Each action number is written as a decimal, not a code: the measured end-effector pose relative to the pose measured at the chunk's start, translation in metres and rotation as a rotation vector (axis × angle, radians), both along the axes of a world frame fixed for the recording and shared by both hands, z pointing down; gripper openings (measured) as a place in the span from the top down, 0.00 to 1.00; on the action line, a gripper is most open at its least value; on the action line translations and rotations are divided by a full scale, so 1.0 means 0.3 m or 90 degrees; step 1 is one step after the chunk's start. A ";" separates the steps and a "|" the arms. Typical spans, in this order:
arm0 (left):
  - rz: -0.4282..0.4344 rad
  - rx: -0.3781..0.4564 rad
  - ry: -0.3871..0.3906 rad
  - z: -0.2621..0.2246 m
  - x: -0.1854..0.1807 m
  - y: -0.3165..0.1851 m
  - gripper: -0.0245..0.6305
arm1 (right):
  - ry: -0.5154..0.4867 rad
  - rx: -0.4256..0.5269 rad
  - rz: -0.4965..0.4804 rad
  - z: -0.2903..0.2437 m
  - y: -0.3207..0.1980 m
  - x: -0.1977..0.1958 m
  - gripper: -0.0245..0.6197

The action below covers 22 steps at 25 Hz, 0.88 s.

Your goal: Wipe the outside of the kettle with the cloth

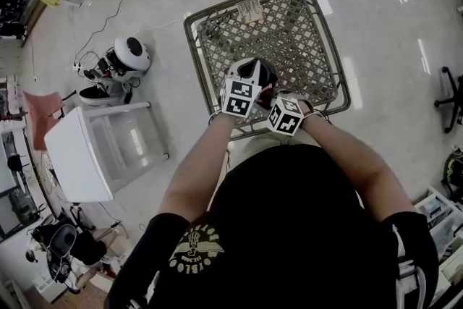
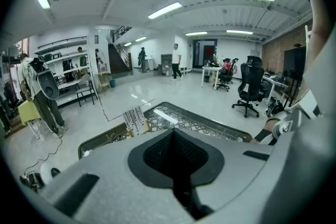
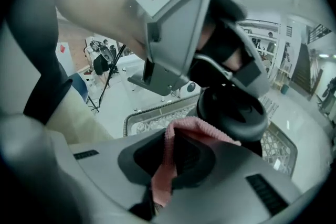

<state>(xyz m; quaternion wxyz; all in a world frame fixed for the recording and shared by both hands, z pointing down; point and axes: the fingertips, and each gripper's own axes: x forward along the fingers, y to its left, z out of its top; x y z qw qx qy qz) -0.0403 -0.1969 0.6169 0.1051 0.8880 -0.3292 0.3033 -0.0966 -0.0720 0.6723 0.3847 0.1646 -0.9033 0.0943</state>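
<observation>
Two grippers close together over a lattice table

Both hand-held grippers are near each other above a grey metal lattice-top table [image 1: 304,18]. The right gripper [image 3: 176,136] has its jaws clamped on a pink ribbed cloth [image 3: 163,176]. The cloth's free edge lies just beside a black round-topped kettle [image 3: 231,110], which is above the table. The left gripper [image 2: 174,132] has its jaws pressed together, and its own view shows nothing between them.
</observation>
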 end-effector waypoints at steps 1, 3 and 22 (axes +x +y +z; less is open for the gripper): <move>0.000 -0.002 -0.001 -0.004 0.002 -0.001 0.96 | 0.005 0.001 -0.008 0.004 -0.001 -0.009 0.92; 0.001 -0.004 -0.003 -0.003 0.005 -0.006 0.96 | 0.014 -0.001 -0.016 0.028 -0.004 -0.012 0.92; -0.030 -0.019 -0.006 0.007 0.008 -0.024 0.96 | 0.123 -0.037 -0.016 0.187 -0.138 0.309 0.92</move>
